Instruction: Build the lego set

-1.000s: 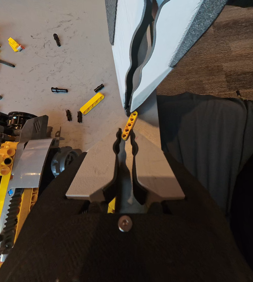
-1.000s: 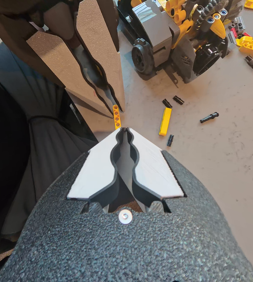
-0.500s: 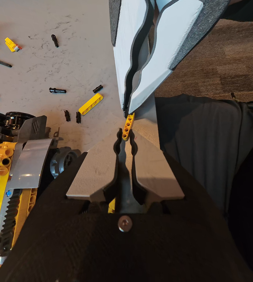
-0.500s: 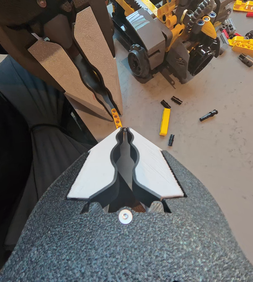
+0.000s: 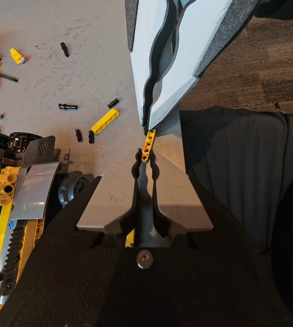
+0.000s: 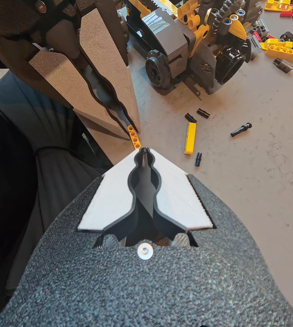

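Note:
My left gripper (image 5: 145, 152), with grey fingers, is shut on one end of a small orange beam with holes (image 5: 148, 144) and holds it above the table's edge. My right gripper (image 6: 144, 149), with white fingers, is shut on a tiny black pin (image 6: 145, 151). The pin's tip is at the free end of the beam (image 6: 134, 138), touching or nearly so. In the left wrist view the right gripper (image 5: 146, 126) comes down from the top onto the beam. In the right wrist view the left gripper (image 6: 133, 132) reaches in from the upper left.
A part-built yellow and grey toy vehicle (image 6: 195, 49) stands on the grey table (image 6: 248, 177), also in the left wrist view (image 5: 27, 185). A loose yellow beam (image 5: 105, 121) and several black pins (image 5: 67, 106) lie near. A person's dark clothing (image 5: 248, 177) lies past the table edge. Both grippers' tips are close together, under 4 cm apart.
The orange beam has turned more upright between the two grippers, and the right gripper's tip has closed in on its free end. Both grippers stay shut.

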The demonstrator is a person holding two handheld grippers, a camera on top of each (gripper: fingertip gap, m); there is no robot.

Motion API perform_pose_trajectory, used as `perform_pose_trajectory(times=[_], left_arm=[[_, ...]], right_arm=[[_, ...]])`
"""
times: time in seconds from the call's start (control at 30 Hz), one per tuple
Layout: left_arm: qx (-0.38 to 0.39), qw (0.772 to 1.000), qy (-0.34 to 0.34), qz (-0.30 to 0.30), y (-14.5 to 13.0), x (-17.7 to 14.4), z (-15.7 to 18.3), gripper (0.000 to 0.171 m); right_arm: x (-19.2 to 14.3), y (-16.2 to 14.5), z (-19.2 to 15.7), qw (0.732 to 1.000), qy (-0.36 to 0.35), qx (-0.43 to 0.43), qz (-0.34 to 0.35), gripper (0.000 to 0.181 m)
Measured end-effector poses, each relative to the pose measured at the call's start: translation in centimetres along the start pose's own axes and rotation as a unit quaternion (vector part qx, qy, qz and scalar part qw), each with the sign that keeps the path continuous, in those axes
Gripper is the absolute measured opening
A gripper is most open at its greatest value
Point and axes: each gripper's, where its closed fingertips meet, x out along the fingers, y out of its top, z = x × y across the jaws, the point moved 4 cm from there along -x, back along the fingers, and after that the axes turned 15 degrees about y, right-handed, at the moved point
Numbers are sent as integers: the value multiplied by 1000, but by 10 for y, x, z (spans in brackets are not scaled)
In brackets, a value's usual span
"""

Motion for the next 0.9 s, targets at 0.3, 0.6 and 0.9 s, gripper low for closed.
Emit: perform_pose_trajectory(times=[0.3,0.6,0.9], left_arm=[[4,1000,4,1,0,0,0,6],[3,1000,1,1,0,0,0,6],[5,1000,0,3,0,0,1,5]], right_arm=[[-9,6,-2,1000,2,4,21,4],[-4,4,-7,1000,10,1,20,4],[-5,3,-5,999,-12,-18,-39,4]])
